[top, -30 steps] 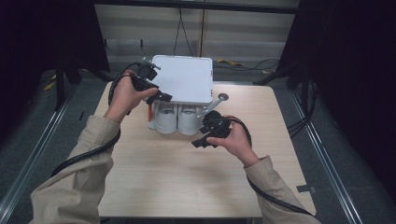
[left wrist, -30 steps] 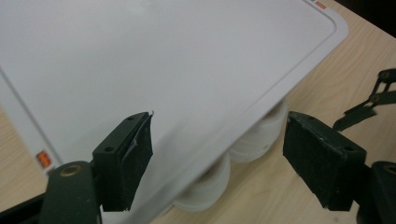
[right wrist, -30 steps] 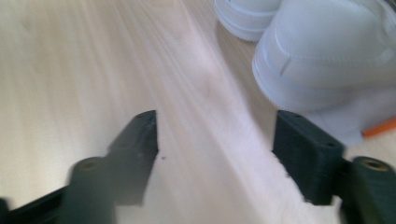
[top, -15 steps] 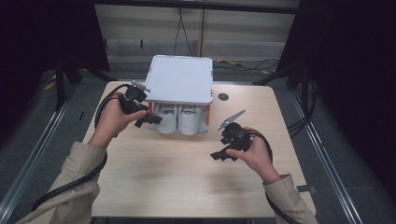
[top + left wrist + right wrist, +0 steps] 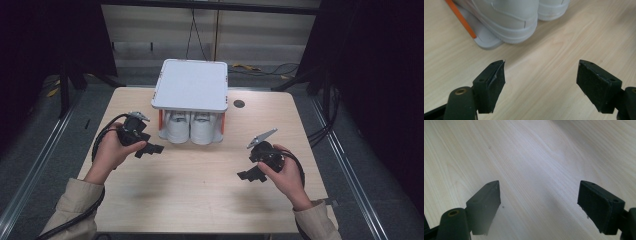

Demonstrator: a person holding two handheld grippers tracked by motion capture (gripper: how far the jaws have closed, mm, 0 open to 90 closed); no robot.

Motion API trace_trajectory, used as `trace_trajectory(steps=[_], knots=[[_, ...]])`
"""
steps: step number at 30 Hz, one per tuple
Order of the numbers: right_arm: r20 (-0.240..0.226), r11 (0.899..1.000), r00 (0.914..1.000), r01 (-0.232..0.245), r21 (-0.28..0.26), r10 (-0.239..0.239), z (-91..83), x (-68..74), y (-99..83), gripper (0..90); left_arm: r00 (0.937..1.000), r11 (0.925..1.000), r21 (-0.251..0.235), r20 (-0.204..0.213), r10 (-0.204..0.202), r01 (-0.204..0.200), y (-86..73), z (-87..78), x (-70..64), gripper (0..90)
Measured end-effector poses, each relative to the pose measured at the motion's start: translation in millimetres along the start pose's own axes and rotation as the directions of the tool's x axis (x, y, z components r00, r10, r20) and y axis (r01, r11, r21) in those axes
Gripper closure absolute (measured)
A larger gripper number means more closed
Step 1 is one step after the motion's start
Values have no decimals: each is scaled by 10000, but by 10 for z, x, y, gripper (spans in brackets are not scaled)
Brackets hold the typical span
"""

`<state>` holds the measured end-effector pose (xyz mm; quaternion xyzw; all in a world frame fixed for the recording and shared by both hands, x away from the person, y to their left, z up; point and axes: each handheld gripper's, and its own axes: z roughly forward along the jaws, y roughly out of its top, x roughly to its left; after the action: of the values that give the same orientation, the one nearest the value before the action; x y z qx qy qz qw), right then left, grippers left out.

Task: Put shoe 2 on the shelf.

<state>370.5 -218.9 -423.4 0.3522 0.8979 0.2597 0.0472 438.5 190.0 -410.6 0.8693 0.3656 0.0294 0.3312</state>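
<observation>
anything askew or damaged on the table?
Nothing stands out. The white shoes sit side by side, upright, under the white rack. Left gripper and right gripper are both open and empty over bare table.

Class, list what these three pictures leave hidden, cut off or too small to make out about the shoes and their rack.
- Shoes, high view: the rack's white top covers all but the heels.
- Same shoes, left gripper view: the frame's top edge cuts them off.
- Rack's orange posts, high view: too small to show how they join.
- Dark round spot on the table, high view: too small to identify.
</observation>
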Motion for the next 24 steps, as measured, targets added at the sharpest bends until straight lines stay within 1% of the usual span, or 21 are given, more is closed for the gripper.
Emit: trace_trajectory(steps=[3,5,6,8,11,15,20,21,22,24], knots=[[-54,9997,9998,-199,-120,199,-21,-1,-76,180,9999,9999,94,29,-102,102,-113,21,25,227],[-11,9998,9998,-176,-131,176,-24,-14,-123,180,9998,9997,190,44,-171,170,-190,29,46,227],[21,9997,9998,-221,-144,222,-25,-19,-141,179,9998,9996,163,-7,-216,216,-226,26,58,227],[35,9994,9995,-314,-162,314,-30,-35,-196,180,9996,9996,50,23,-295,295,-301,18,75,226],[79,9987,9988,-487,-149,488,-36,-57,-266,180,9994,9994,54,20,-340,340,-388,19,87,225],[252,9984,9981,-566,-53,567,-38,-80,-370,179,9991,9991,101,-4,-417,417,-510,40,94,220],[628,9978,9959,-658,18,656,-42,-94,-502,179,9991,9991,56,-26,-415,415,-622,50,92,214],[718,9973,9947,-737,1,735,-48,-96,-527,180,9990,9990,-9,1,-436,436,-642,52,90,210],[792,9969,9937,-789,-64,792,-53,-99,-550,179,9992,9992,24,-43,-403,403,-658,49,85,205],[801,9953,9922,-936,-245,953,-68,-108,-595,180,9990,9990,-75,3,-440,440,-700,56,81,205]])
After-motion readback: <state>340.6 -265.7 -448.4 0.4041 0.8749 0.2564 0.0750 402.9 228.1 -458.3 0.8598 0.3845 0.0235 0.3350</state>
